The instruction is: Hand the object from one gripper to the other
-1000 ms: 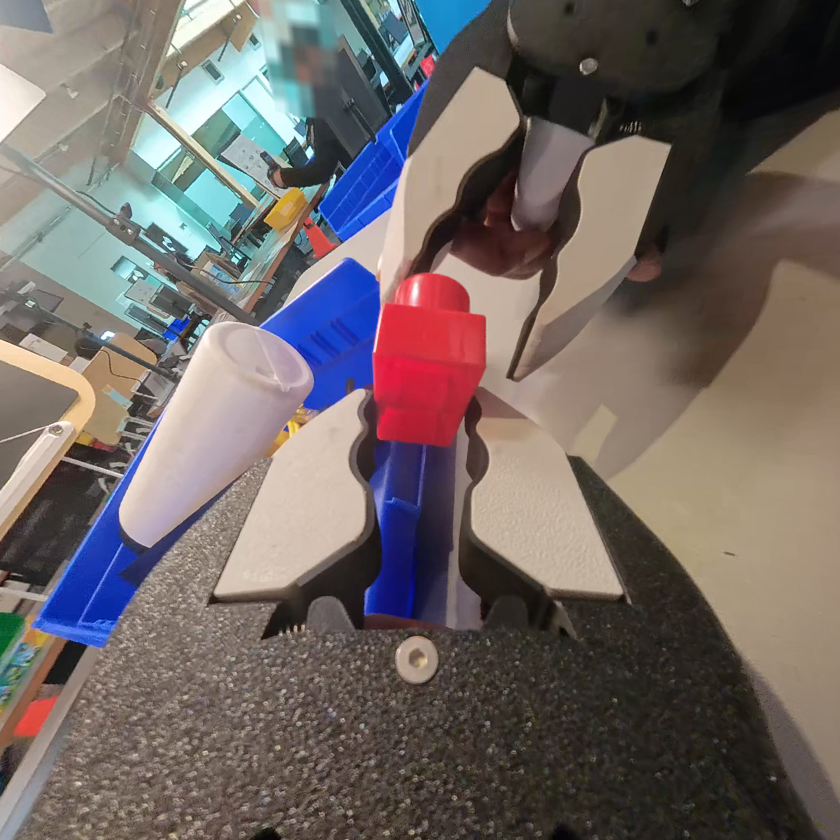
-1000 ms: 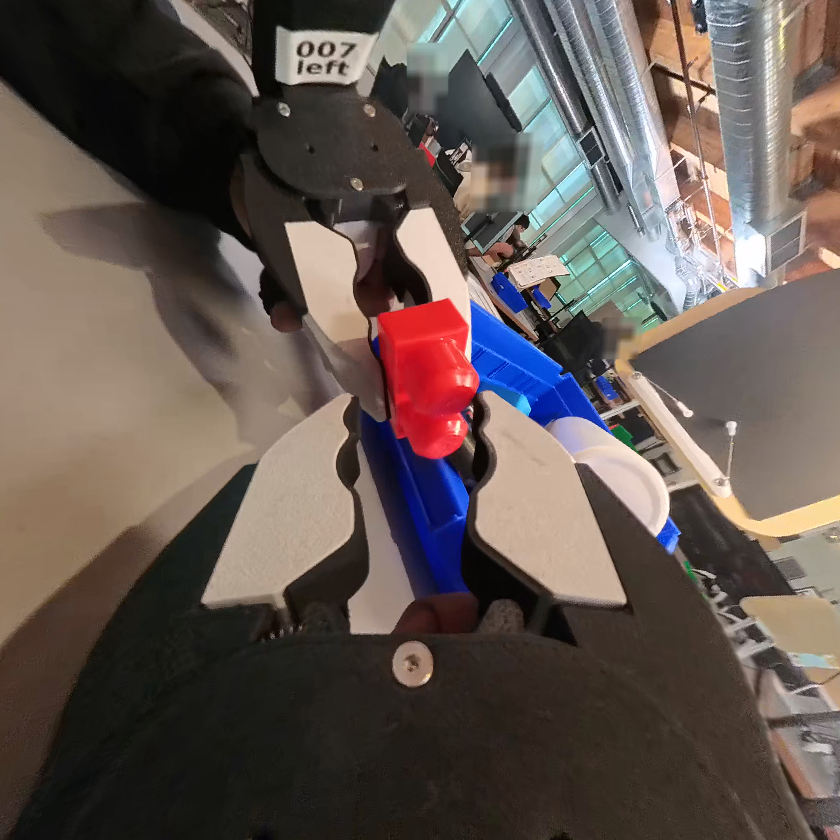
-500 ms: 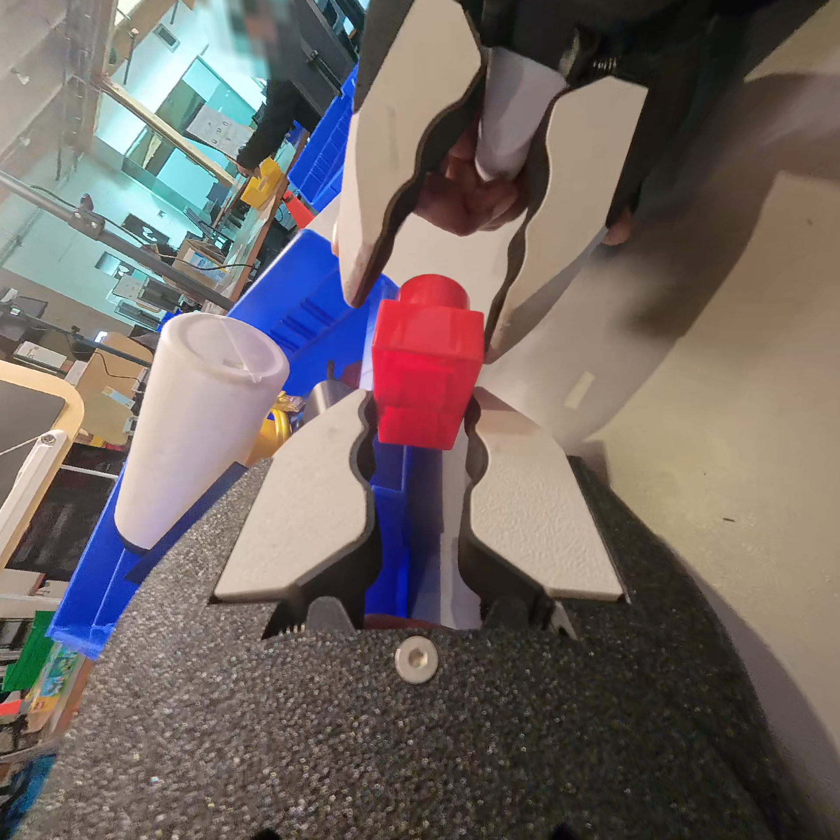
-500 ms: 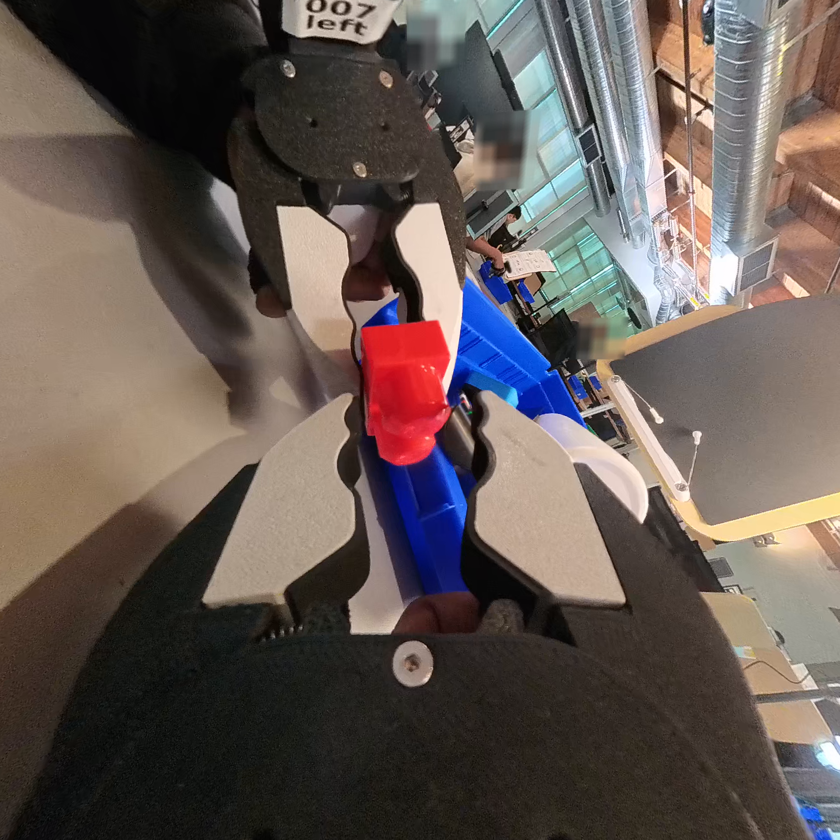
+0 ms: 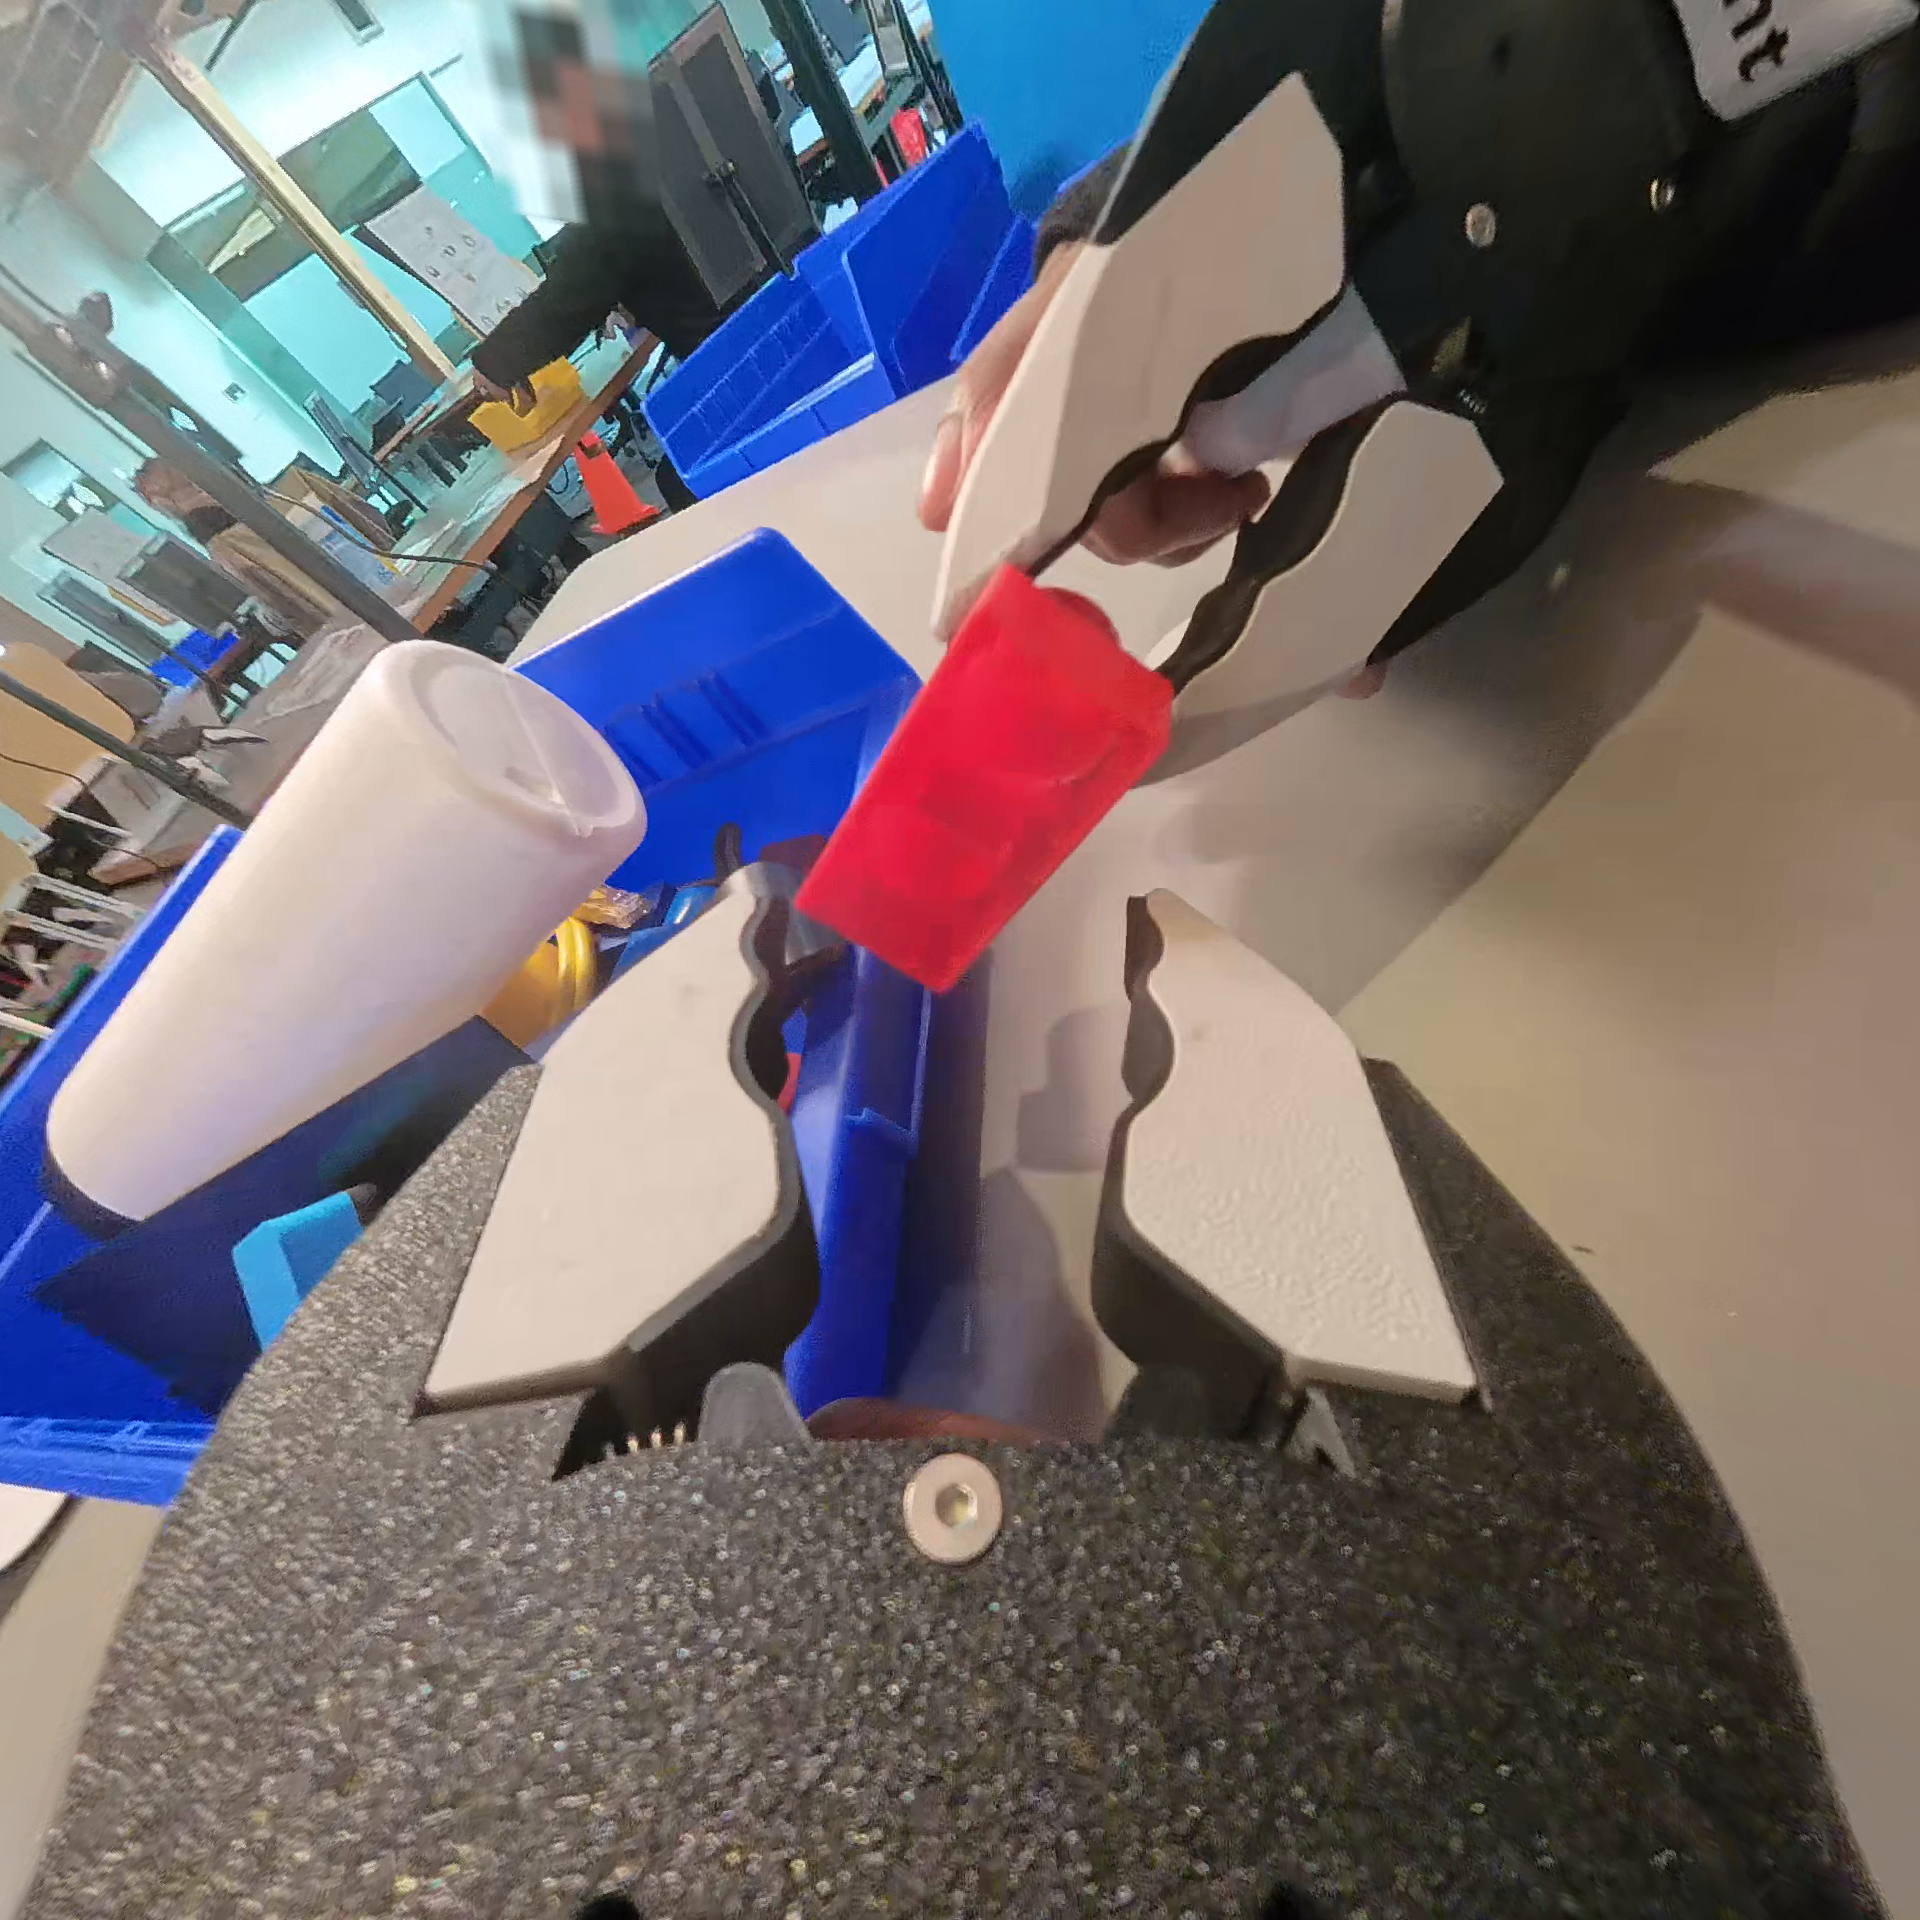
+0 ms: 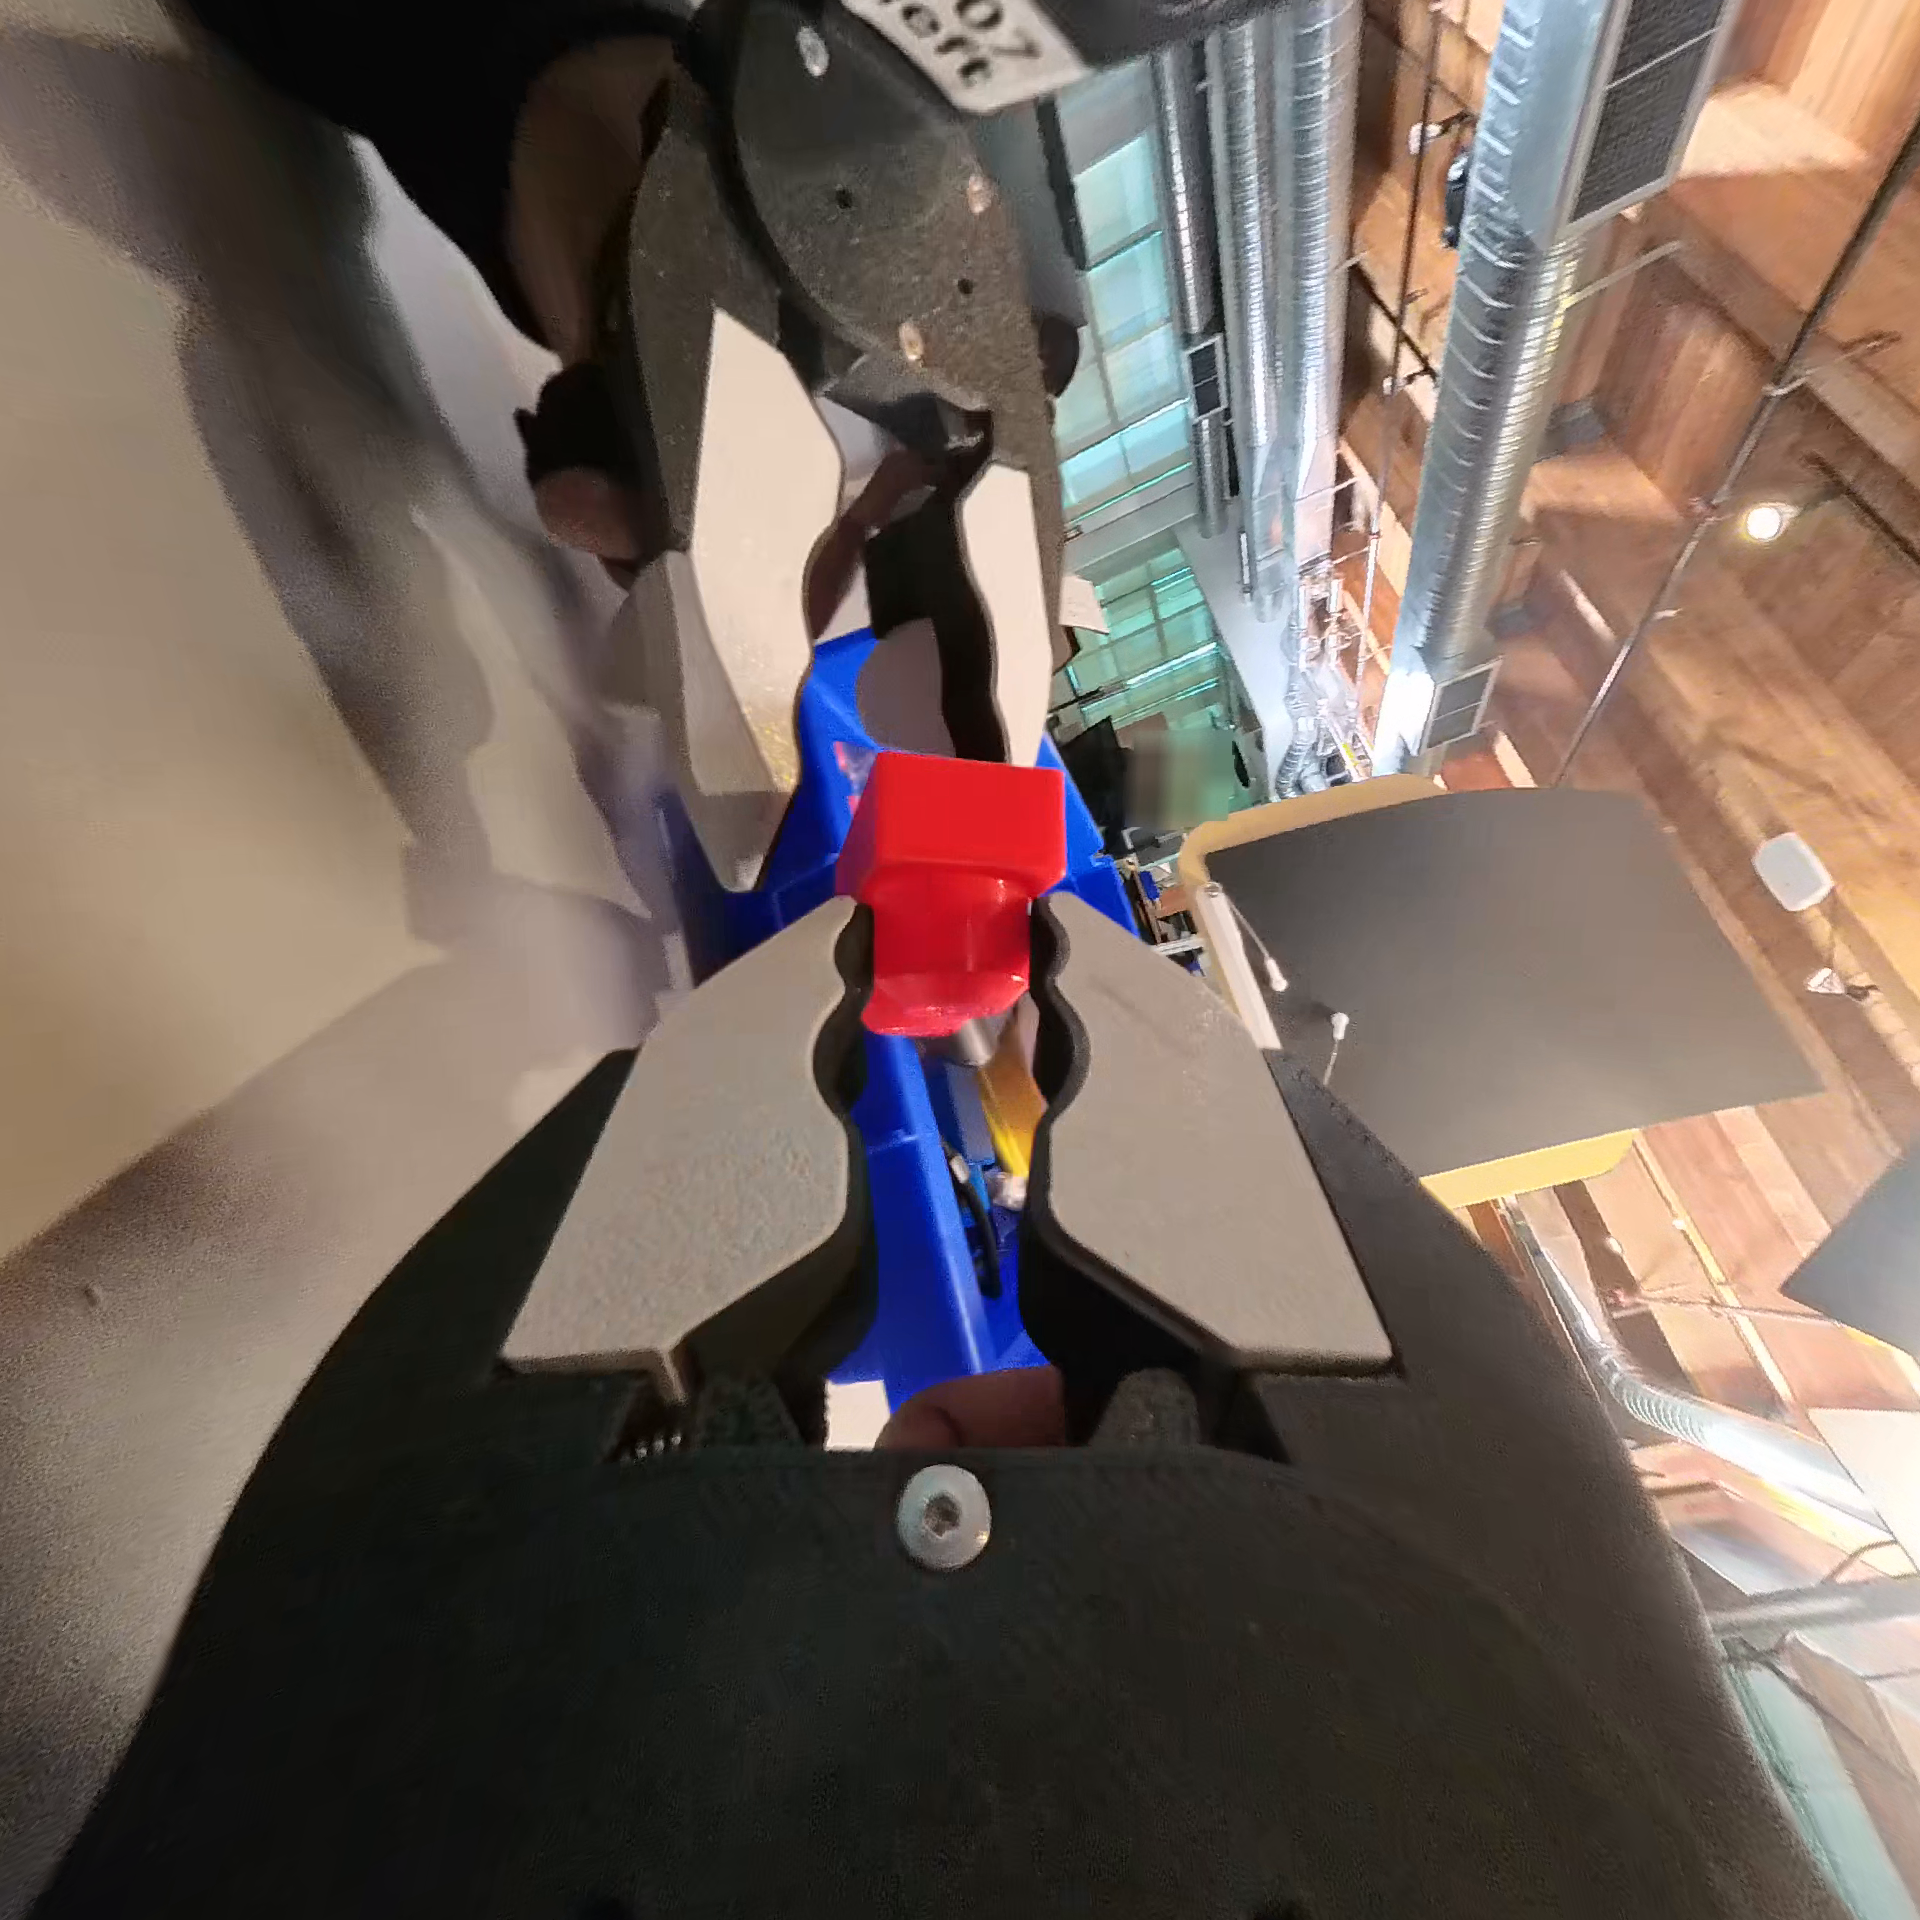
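Observation:
A red block (image 5: 987,790) with a round knob is held in the air over the edge of a blue bin (image 5: 727,665). My right gripper (image 6: 940,920) is shut on the block's knob (image 6: 935,966). In the left wrist view it (image 5: 1060,665) reaches in from the upper right, with the block tilted at its fingertips. My left gripper (image 5: 951,904) is open and empty, its fingers spread just below the block and apart from it. In the right wrist view the left gripper (image 6: 873,764) sits just beyond the block, jaws apart.
A white paper cup (image 5: 343,935) lies tilted in the blue bin with yellow and other small items. More blue bins (image 5: 831,343) stand at the far end of the pale table (image 5: 1558,1039). A person stands at a far bench. My left and right fingertips are right by each other.
My left gripper has opened and let go of the red block. My right gripper has shut on its knob and now carries it, tilted and slightly clear of the left fingers.

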